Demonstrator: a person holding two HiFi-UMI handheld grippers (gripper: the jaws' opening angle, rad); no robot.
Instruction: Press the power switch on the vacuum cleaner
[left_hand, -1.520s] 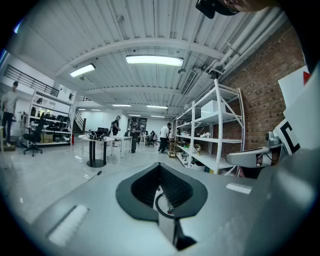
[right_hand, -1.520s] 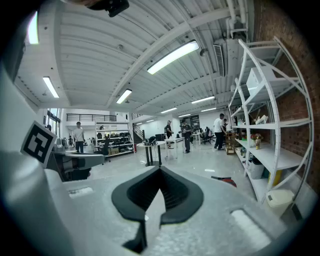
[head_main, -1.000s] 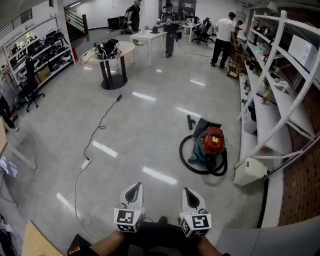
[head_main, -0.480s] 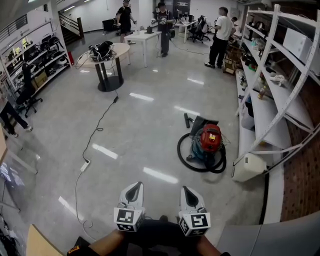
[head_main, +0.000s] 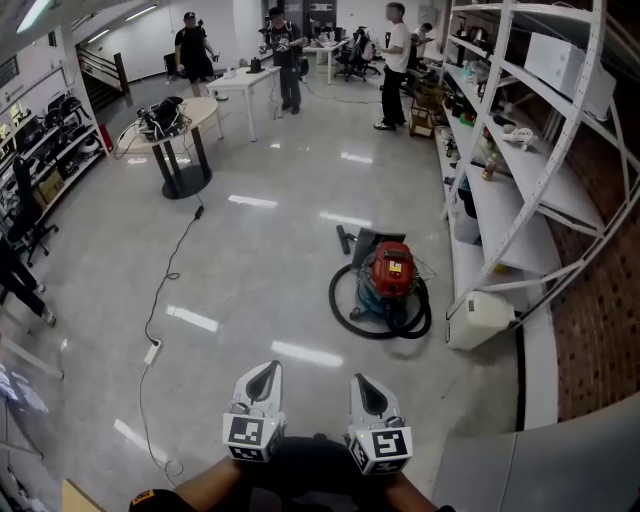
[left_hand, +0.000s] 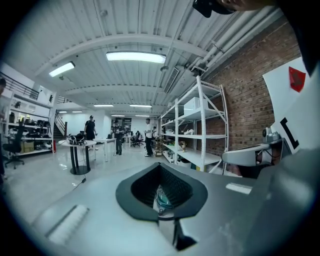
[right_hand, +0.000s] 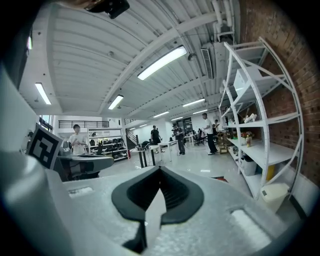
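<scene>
The white shelving rack (head_main: 500, 215) stands tall; the red vacuum cleaner (head_main: 392, 272) sits on the floor just beside it. Well apart from the rack, we hold our left gripper (head_main: 266, 370) and right gripper (head_main: 359, 381) clenched, both empty.

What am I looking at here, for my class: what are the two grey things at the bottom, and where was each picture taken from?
There is no robot: a person holds a two-jaw gripper in each hand. The head view comes from a camera on the person's head, looking down at the left gripper and right gripper. The other two pictures come from cameras riding on each gripper, looking along its jaws. Both pairs of jaws are together and hold nothing. On the floor ahead stands a red vacuum, its black hose looped around it, beside white shelves. Neither gripper touches it.
</scene>
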